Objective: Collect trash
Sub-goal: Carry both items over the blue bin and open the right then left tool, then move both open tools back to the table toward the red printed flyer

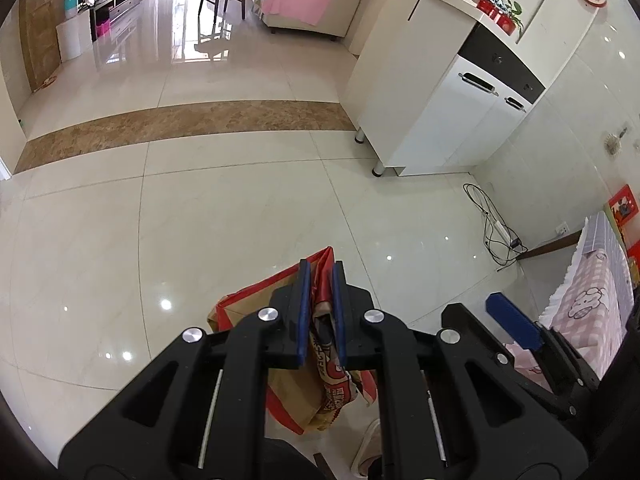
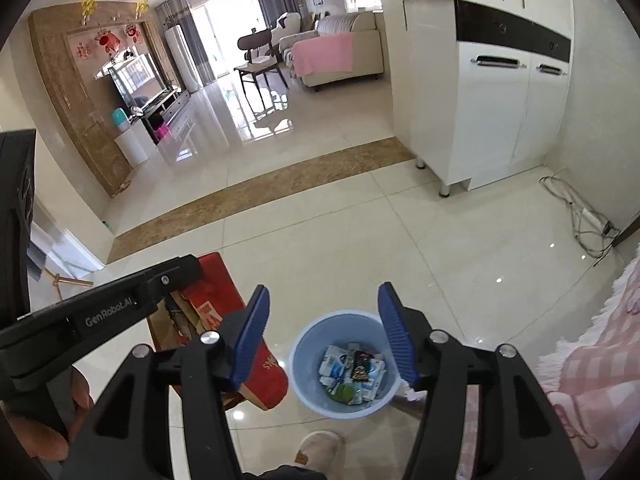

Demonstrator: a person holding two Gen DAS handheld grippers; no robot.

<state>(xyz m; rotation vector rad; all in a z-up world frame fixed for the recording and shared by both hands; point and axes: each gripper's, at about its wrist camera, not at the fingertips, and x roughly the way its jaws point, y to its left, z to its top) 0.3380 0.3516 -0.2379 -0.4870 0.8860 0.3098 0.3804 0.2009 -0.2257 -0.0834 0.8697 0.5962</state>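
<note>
My left gripper (image 1: 321, 276) is shut on the upper edge of a red and brown paper bag (image 1: 298, 396), which hangs above the floor. The same bag (image 2: 218, 304) shows in the right wrist view, held by the left gripper (image 2: 188, 266) at the left. My right gripper (image 2: 324, 320) is open and empty, above a light blue bin (image 2: 308, 346) that stands on the floor. The bin holds several wrappers and cartons (image 2: 352, 372). The bag hangs just left of the bin.
A white cabinet (image 2: 492, 112) stands at the right, with cables (image 2: 584, 220) on the floor beside it. A pink checked cloth (image 2: 592, 360) covers furniture at the right edge. A slippered foot (image 2: 320, 450) is just below the bin. The living room lies beyond a brown floor strip (image 2: 260, 188).
</note>
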